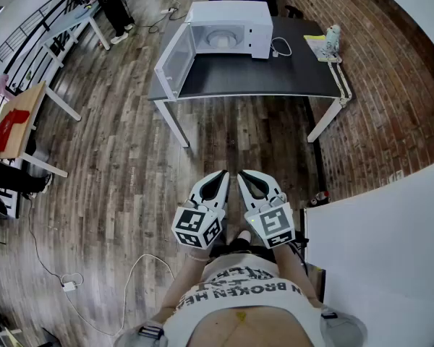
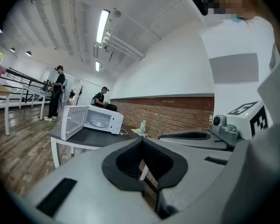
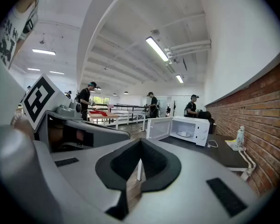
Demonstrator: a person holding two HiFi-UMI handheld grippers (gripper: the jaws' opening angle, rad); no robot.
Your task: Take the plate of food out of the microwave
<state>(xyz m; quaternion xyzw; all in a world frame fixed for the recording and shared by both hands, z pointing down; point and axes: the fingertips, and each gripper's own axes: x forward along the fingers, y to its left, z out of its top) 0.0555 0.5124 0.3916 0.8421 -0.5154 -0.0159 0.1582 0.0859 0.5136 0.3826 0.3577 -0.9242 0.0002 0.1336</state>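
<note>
A white microwave (image 1: 228, 27) stands on a dark table (image 1: 275, 74) far ahead of me, its door (image 1: 170, 60) swung open to the left. A pale plate (image 1: 221, 39) lies inside the cavity; the plate (image 3: 185, 134) also shows small in the right gripper view, and the microwave (image 2: 94, 119) in the left gripper view. My left gripper (image 1: 223, 173) and right gripper (image 1: 241, 174) hang side by side close to my body, well short of the table. Both are shut with nothing between the jaws.
On the table's right end stand a small bottle (image 1: 333, 38) and a yellow-green paper (image 1: 317, 47); a white cable (image 1: 281, 47) lies beside the microwave. Brick wall (image 1: 390, 85) on the right, a white panel (image 1: 380, 259) near my right. Other tables (image 1: 18, 118) and people stand to the left.
</note>
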